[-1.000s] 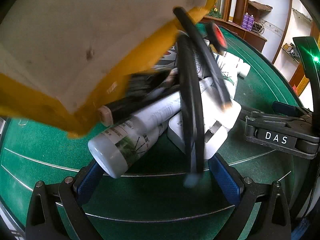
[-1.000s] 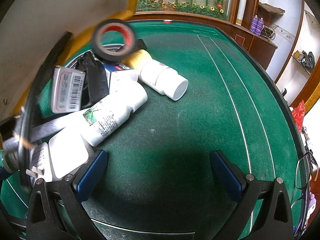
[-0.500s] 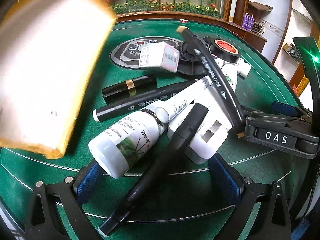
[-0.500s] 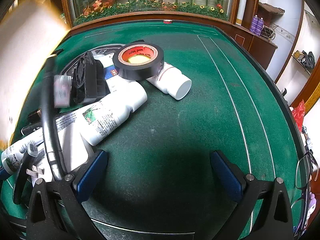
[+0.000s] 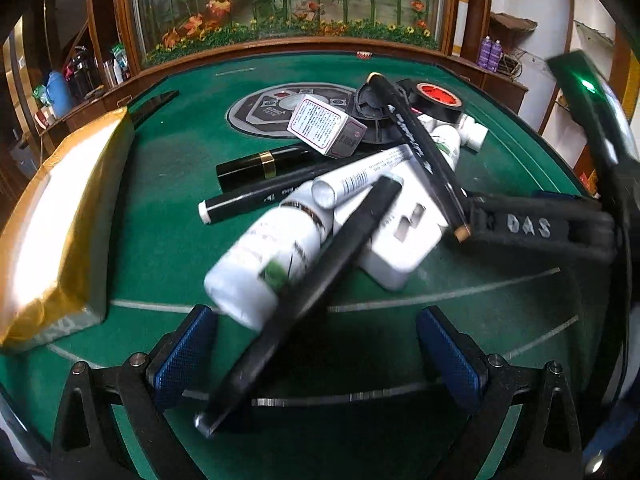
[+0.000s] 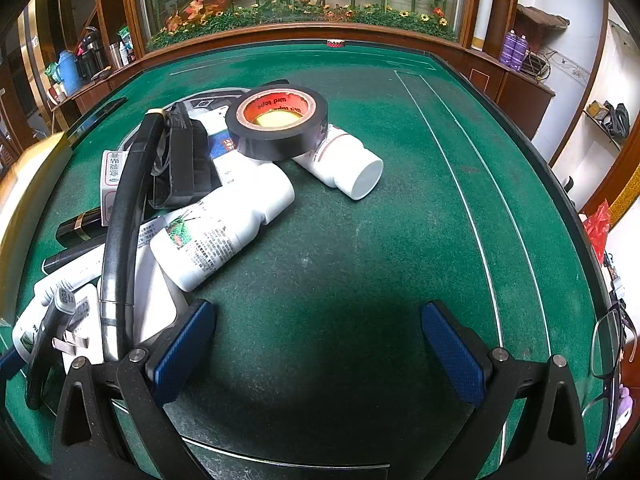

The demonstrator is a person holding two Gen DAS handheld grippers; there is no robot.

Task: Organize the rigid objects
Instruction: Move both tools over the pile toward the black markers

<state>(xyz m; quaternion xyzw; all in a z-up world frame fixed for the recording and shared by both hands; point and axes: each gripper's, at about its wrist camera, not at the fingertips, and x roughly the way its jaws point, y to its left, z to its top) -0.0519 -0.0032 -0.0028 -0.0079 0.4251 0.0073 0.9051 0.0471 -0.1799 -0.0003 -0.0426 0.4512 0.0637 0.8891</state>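
A pile of loose items lies on the green felt table (image 6: 400, 240). In the left wrist view I see a white bottle (image 5: 256, 268), a long black marker (image 5: 304, 300) leaning over it, a white charger (image 5: 404, 236), a black pen (image 5: 420, 152), a lipstick (image 5: 264, 164) and a small box (image 5: 326, 126). My left gripper (image 5: 316, 320) is open, with the marker's low end lying between its fingers. In the right wrist view a black tape roll (image 6: 280, 120) rests on two white bottles (image 6: 224, 232). My right gripper (image 6: 318, 312) is open over bare felt beside the pile.
A gold box (image 5: 60, 220) lies on the felt left of the pile. A round grey panel (image 5: 276, 108) is set in the table's middle. Glasses (image 6: 612, 344) lie at the right edge. A wooden rail and planter bound the far side. Felt right of the pile is bare.
The gold box, tipped over the pile a second ago, has swung left and down onto the felt. The spilled items and the tape roll have dropped and settled.
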